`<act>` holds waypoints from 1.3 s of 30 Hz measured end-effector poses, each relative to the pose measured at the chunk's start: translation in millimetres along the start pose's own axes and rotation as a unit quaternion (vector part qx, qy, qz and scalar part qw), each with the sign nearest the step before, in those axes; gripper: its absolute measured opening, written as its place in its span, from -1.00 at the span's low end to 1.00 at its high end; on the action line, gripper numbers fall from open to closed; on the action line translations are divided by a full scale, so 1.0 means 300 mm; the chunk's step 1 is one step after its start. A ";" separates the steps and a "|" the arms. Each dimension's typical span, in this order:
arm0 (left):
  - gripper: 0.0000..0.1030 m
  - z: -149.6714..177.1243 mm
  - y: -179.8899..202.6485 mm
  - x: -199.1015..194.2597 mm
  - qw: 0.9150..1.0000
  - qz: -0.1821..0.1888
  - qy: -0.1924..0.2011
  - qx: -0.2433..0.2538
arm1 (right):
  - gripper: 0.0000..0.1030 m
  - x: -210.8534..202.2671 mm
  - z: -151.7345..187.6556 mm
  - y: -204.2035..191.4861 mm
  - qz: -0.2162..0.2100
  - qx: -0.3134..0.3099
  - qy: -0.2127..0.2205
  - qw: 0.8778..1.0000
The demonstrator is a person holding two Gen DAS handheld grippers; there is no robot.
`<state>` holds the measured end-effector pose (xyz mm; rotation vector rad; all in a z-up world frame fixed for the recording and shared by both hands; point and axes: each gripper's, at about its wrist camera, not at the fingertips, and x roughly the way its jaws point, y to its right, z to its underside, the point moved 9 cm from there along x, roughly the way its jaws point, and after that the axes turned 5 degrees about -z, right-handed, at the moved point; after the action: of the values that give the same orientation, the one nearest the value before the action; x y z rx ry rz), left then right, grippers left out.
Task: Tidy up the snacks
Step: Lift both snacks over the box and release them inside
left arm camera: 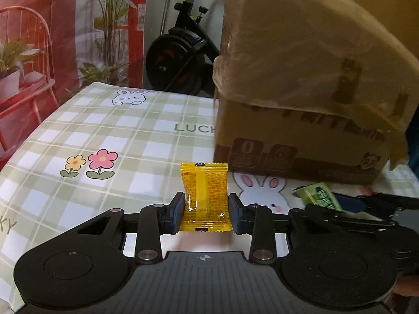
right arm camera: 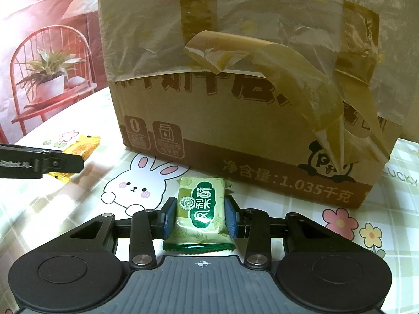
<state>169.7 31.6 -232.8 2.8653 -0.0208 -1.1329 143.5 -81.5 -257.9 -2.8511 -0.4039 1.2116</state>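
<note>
A yellow snack packet (left arm camera: 207,183) stands upright between the blue pads of my left gripper (left arm camera: 207,200), which is shut on it just above the tablecloth. My right gripper (right arm camera: 200,205) is shut on a green snack packet (right arm camera: 201,217) printed with white characters. Each wrist view catches the other gripper. The right gripper (left arm camera: 343,202) with its green packet (left arm camera: 319,196) is at the right edge of the left wrist view. In the right wrist view the left gripper (right arm camera: 73,163) and its yellow packet (right arm camera: 83,145) are at the left. Both grippers are close in front of a cardboard box (right arm camera: 235,120).
The tall cardboard box (left arm camera: 301,91) has plastic film and loose brown tape over its top. It stands on a green checked tablecloth (left arm camera: 104,136) with rabbits and flowers. Behind the table are an exercise bike (left arm camera: 183,52) and a printed backdrop showing a red chair (right arm camera: 47,60).
</note>
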 end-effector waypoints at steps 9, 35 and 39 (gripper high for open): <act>-0.27 -0.013 0.015 -0.068 1.000 0.013 0.022 -0.001 | -0.33 -0.073 -0.035 -0.007 -0.025 0.000 0.040 0.999; -0.27 -0.513 0.331 -0.325 0.974 0.084 0.206 0.031 | -0.33 -0.534 -0.575 0.172 0.004 -0.063 0.230 0.971; -0.27 -0.615 0.407 -0.222 0.977 0.098 0.188 0.035 | -0.33 -0.474 -0.672 0.334 0.040 -0.030 0.218 0.975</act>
<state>248.4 -78.5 -45.6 3.0054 -0.3231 -0.5579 215.0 -195.9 -28.3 -3.0892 -0.3121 0.5533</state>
